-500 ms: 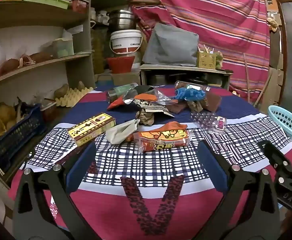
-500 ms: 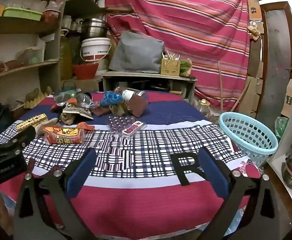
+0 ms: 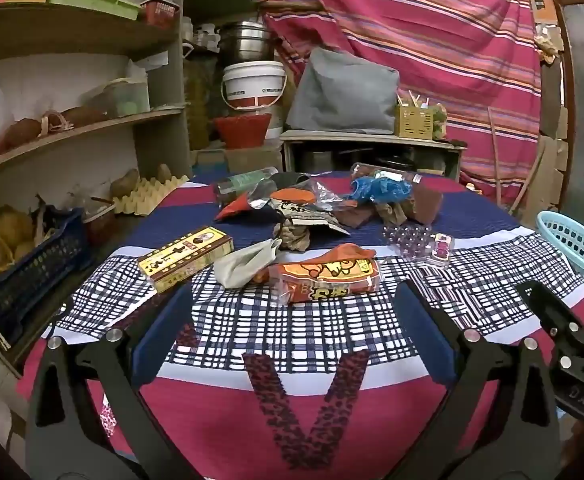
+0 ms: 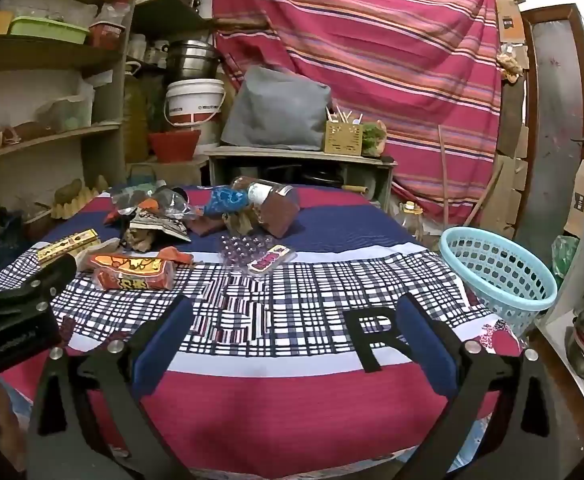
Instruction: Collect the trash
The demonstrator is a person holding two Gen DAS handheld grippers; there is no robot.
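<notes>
The left gripper [image 3: 292, 320] is held with jaws fully apart and nothing between them, above the patterned tablecloth [image 3: 312, 332]. At its 12 o'clock, near, an orange snack wrapper [image 3: 328, 274] is seen; a yellow box [image 3: 186, 258] lies at 11 o'clock. The right gripper [image 4: 292, 320] is likewise spread and empty. A pile of trash [image 4: 212, 212] is found at its 11 o'clock, a light blue basket [image 4: 496, 272] at 2 o'clock on the table edge.

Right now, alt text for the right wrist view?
The open right gripper hovers empty over a patterned tablecloth. Wrappers, among them an orange snack packet, lie at the far left, and a light blue basket stands at the table's right edge.
</notes>
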